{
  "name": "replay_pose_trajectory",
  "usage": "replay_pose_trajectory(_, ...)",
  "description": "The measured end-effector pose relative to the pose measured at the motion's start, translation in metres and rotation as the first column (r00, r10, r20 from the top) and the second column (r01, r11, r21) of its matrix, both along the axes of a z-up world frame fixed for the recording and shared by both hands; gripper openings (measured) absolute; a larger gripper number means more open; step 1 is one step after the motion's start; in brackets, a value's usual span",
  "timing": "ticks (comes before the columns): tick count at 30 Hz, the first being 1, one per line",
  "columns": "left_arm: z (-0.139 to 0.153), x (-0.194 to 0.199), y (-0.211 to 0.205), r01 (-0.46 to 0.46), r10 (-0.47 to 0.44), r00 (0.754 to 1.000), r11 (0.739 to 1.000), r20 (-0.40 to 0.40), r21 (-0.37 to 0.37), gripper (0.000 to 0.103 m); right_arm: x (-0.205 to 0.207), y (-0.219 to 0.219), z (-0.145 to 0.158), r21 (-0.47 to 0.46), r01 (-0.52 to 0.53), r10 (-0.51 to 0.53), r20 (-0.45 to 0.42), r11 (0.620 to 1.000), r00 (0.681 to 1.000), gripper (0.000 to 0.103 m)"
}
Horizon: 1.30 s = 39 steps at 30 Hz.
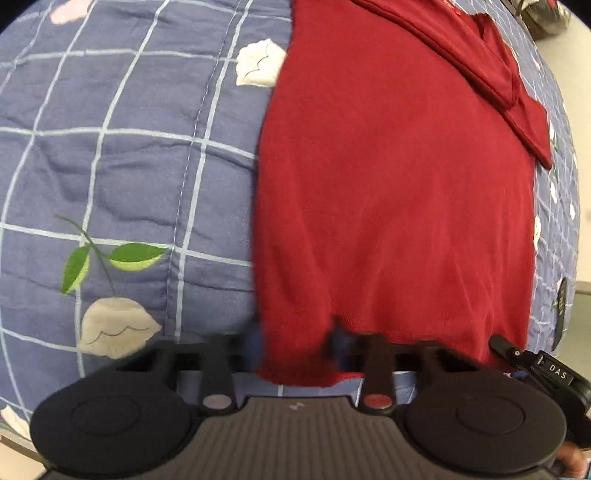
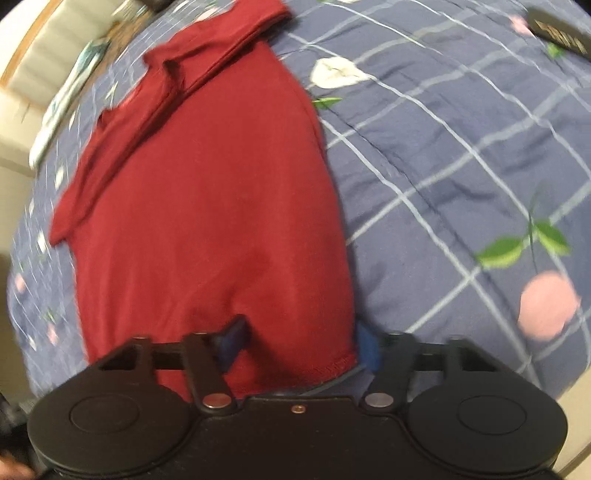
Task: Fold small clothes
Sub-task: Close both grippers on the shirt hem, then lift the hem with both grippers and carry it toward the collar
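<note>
A dark red shirt lies flat on a blue checked quilt, sleeves folded in at its far end. My left gripper straddles the shirt's near left hem corner, jaws apart with the cloth between them. In the right wrist view the same red shirt runs away from me; my right gripper straddles its near right hem corner, blue fingertips either side of the cloth. The fingertips are blurred in both views.
The quilt has white grid lines, flowers and green leaves. A black remote-like object lies at the far right. The other gripper shows at the left view's lower right. A cream surface borders the quilt's left edge.
</note>
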State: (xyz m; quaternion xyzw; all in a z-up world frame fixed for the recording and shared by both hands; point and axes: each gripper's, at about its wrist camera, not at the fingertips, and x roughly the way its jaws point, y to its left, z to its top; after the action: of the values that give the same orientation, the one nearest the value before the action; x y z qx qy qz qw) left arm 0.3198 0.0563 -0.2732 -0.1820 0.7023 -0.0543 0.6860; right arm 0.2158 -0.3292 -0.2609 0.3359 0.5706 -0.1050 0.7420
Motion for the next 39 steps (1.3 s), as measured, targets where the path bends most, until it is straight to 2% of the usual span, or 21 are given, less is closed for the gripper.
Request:
replay_pose_trajectory(1, 0.004, -0.001, -0.001, 0.008, -0.008, 1.0, 1.0, 0.007, 0.005, 0.008, -0.001, 0.001, 0.002, -0.009, 0.008, -0.008, -0.01, 1.0, 1.0, 0.028)
replay_pose_trajectory(3, 0.017, -0.001, -0.004, 0.019, -0.02, 0.999, 1.0, 0.041, 0.021, 0.005, 0.0, 0.006, 0.009, -0.046, -0.024, 0.023, -0.027, 0.999, 0.999, 0.013)
replay_pose_trajectory(4, 0.024, -0.002, -0.006, 0.024, -0.026, 0.998, 0.999, 0.057, 0.037, 0.005, 0.003, 0.009, 0.014, -0.067, -0.059, 0.057, -0.029, 0.996, 0.998, 0.009)
replay_pose_trajectory(6, 0.037, -0.006, -0.008, 0.022, -0.027, 0.996, 0.998, 0.081, 0.061, 0.005, 0.01, 0.019, 0.025, -0.13, -0.157, 0.155, -0.032, 0.979, 0.987, 0.008)
replay_pose_trajectory(9, 0.052, -0.016, -0.007, -0.004, -0.006, 0.994, 0.996, 0.105, 0.089, 0.004, 0.019, 0.03, 0.043, -0.204, -0.3, 0.3, -0.033, 0.932, 0.953, 0.007)
replay_pose_trajectory(14, 0.072, -0.047, -0.012, -0.04, 0.023, 0.988, 0.993, 0.152, 0.112, 0.004, 0.016, 0.044, 0.065, -0.3, -0.51, 0.519, -0.053, 0.806, 0.853, 0.006)
replay_pose_trajectory(18, 0.083, -0.073, -0.02, -0.051, 0.027, 0.983, 0.991, 0.182, 0.127, 0.004, 0.004, 0.043, 0.079, -0.346, -0.588, 0.612, -0.048, 0.731, 0.789, 0.006)
replay_pose_trajectory(24, 0.078, -0.115, -0.027, -0.096, 0.072, 0.98, 0.987, 0.186, 0.127, 0.004, -0.02, 0.037, 0.09, -0.383, -0.684, 0.719, -0.069, 0.621, 0.692, 0.006)
replay_pose_trajectory(26, 0.074, -0.131, -0.027, -0.123, 0.1, 0.978, 0.985, 0.182, 0.119, 0.004, -0.032, 0.031, 0.09, -0.368, -0.698, 0.732, -0.066, 0.614, 0.678, 0.006)
replay_pose_trajectory(34, 0.068, -0.169, -0.039, -0.173, 0.146, 0.969, 0.977, 0.201, 0.126, 0.004, -0.073, 0.008, 0.076, -0.288, -0.717, 0.736, -0.055, 0.635, 0.675, 0.006)
replay_pose_trajectory(39, 0.071, -0.174, -0.048, -0.16, 0.125, 0.969, 0.975, 0.214, 0.153, 0.004, -0.082, -0.002, 0.073, -0.278, -0.703, 0.721, -0.05, 0.655, 0.691, 0.007)
